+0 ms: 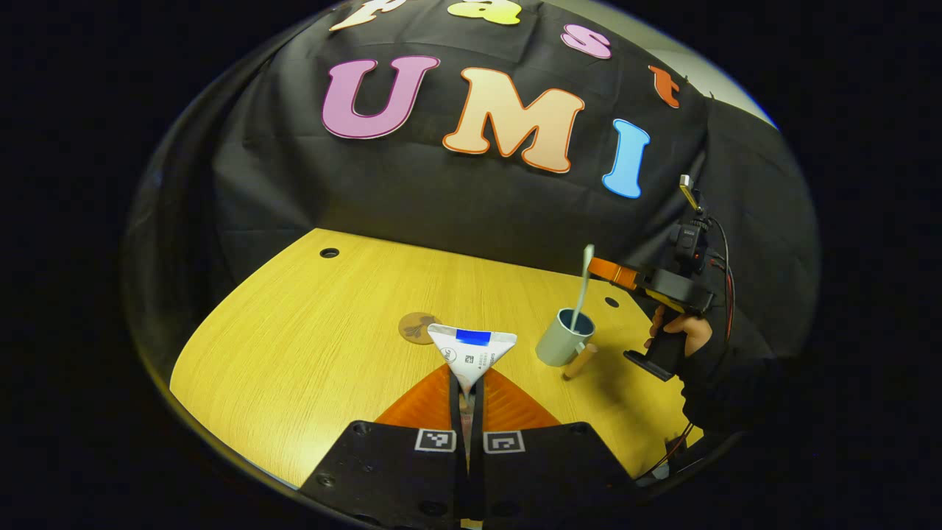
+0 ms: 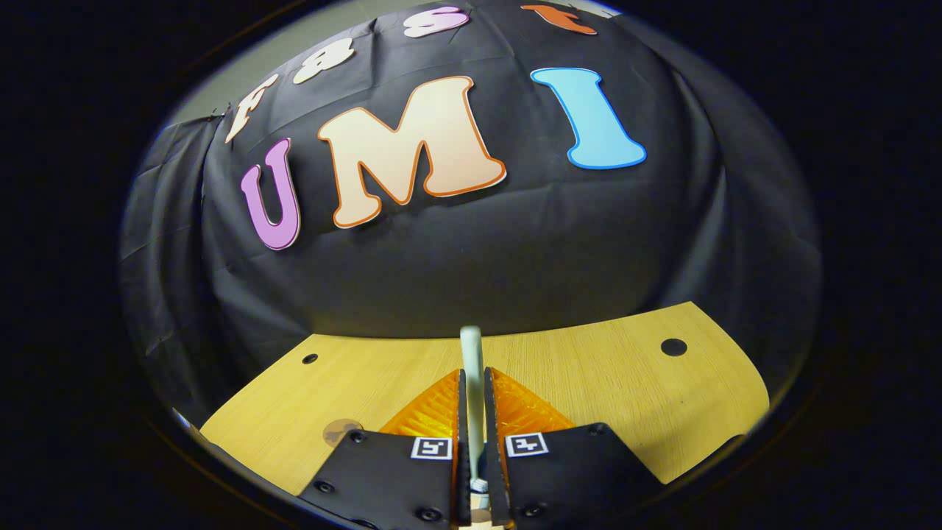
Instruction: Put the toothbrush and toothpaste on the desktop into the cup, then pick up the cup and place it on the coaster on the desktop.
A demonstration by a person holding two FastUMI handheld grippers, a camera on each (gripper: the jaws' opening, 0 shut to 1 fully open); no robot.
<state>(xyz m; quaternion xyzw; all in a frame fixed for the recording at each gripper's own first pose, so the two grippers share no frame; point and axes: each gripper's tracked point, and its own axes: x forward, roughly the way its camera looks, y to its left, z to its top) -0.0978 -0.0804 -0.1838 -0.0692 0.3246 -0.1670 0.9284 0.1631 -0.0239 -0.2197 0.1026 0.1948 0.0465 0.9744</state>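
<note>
The toothpaste is off the counter, pinched between the fingers of the left gripper, which are closed to a narrow gap on its lower end; the tube's flat crimped end faces away from the camera and bears a blue patch. Just behind the tube, to the left, the round brown coaster lies flat on the counter. To the right stands the grey cup, upright, with a short wooden stick lying on the counter against its near side. The toothbrush stands upright with its lower end inside the cup, its upper part held by the right gripper, which a hand carries from the right. In the right gripper view, the right gripper's fingers are closed narrowly on the pale toothbrush handle, which runs up between them, and the coaster shows at the near left of the counter.
</note>
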